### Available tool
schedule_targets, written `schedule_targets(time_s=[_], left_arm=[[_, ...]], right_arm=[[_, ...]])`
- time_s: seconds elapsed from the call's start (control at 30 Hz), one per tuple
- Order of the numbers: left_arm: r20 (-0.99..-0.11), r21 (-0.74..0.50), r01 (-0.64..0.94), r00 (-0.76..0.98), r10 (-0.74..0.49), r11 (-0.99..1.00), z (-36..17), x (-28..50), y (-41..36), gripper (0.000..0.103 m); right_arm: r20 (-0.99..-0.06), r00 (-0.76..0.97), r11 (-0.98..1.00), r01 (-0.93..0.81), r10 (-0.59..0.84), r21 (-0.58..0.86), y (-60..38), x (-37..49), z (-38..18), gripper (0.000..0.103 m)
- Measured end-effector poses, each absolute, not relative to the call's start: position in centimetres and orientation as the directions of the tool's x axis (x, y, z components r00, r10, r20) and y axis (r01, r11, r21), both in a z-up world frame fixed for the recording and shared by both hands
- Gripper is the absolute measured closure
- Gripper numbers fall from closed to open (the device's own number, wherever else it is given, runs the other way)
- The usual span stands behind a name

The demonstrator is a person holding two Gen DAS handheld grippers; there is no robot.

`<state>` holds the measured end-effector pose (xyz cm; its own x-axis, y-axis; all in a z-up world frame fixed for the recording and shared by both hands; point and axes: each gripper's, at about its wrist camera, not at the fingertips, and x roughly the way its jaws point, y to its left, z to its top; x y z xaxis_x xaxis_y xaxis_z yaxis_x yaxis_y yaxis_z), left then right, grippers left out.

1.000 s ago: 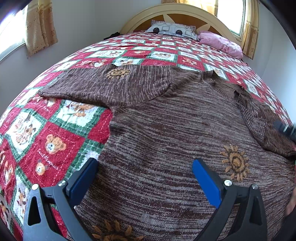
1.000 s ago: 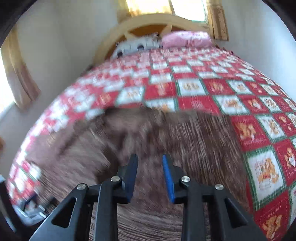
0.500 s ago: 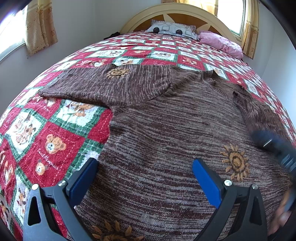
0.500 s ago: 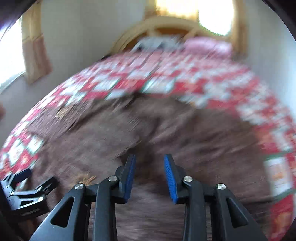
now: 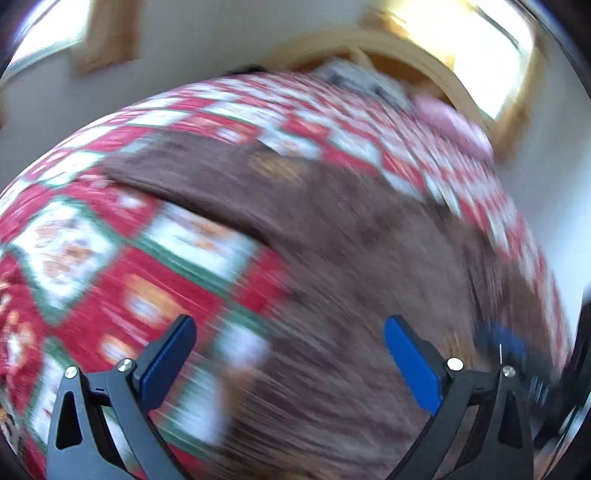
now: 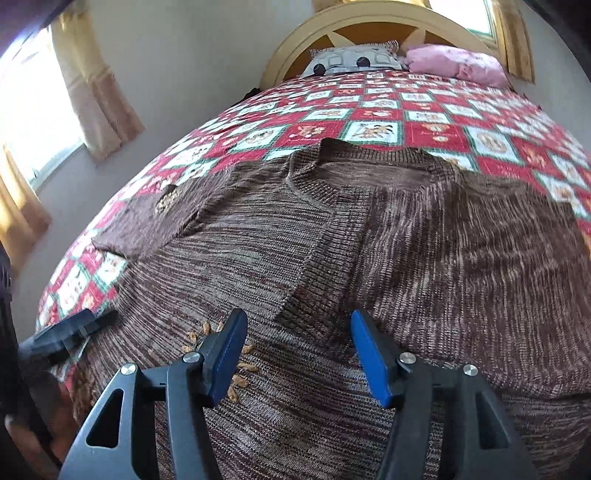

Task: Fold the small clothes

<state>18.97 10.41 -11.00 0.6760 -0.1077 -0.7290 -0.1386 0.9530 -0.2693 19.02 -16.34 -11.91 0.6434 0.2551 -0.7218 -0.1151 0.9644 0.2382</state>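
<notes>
A brown knit sweater [image 6: 258, 251] with orange sun motifs lies on the bed. Its right sleeve [image 6: 321, 258] is folded across the body, and its cuff lies just ahead of my right gripper [image 6: 297, 352]. That gripper is open and empty just above the cloth. The left sleeve [image 6: 147, 218] lies spread out to the left. The left wrist view is motion-blurred: my left gripper [image 5: 286, 356] is wide open and empty over the sweater's [image 5: 332, 236] left edge. It also shows in the right wrist view [image 6: 70, 332] at the far left.
The bed is covered by a red, white and green patchwork quilt [image 6: 424, 107]. A spotted grey pillow [image 6: 351, 61] and a pink pillow [image 6: 454, 62] lie by the yellow headboard [image 6: 373, 22]. Curtained windows [image 6: 33, 110] are on the left wall.
My right gripper has opened wider and settled over the folded sleeve's cuff. My left gripper has swung to the left, so more quilt shows and its view is blurred.
</notes>
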Motion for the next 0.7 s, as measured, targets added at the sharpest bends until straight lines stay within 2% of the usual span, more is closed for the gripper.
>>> schedule_targets(time_s=[0.17,0.23,0.27,0.33,0.47,0.57,0.63,0.7], left_arm=[[-0.722,-0.368,-0.379,0.692,-0.004,0.849,-10.1,22.9,19.9,0.003],[-0.730,-0.395,-0.432,0.684,0.009,0.810,-10.6,24.7,22.5,0.017],[-0.738,-0.418,-0.451,0.674,-0.006,0.788,-11.1,26.0,23.7,0.019],[-0.749,-0.457,-0.460,0.661,-0.050,0.761,-12.3,27.7,24.9,0.033],[-0.717,-0.497,-0.427,0.693,-0.079,0.756,-13.2,29.1,25.4,0.035],[-0.695,-0.538,-0.405,0.710,-0.117,0.739,-13.8,29.3,25.6,0.053],[-0.691,-0.539,-0.410,0.715,-0.108,0.735,-14.1,29.5,25.9,0.083],[-0.676,-0.571,-0.411,0.726,-0.124,0.711,-14.8,29.1,26.6,0.090]], right_arm=[[-0.734,0.635,0.969,-0.120,0.242,0.216,-15.8,19.1,-12.1,0.043],[-0.735,0.633,0.969,-0.120,0.244,0.218,-15.8,19.1,-12.2,0.043],[-0.735,0.633,0.968,-0.120,0.244,0.219,-15.9,19.1,-12.2,0.043],[-0.737,0.632,0.969,-0.119,0.241,0.215,-15.8,19.1,-12.3,0.043],[-0.741,0.629,0.971,-0.119,0.234,0.206,-15.7,19.1,-12.3,0.043],[-0.742,0.628,0.971,-0.119,0.236,0.208,-15.8,19.2,-12.3,0.043],[-0.742,0.628,0.971,-0.120,0.237,0.209,-15.8,19.2,-12.3,0.043],[-0.742,0.627,0.971,-0.119,0.237,0.209,-15.8,19.2,-12.3,0.043]])
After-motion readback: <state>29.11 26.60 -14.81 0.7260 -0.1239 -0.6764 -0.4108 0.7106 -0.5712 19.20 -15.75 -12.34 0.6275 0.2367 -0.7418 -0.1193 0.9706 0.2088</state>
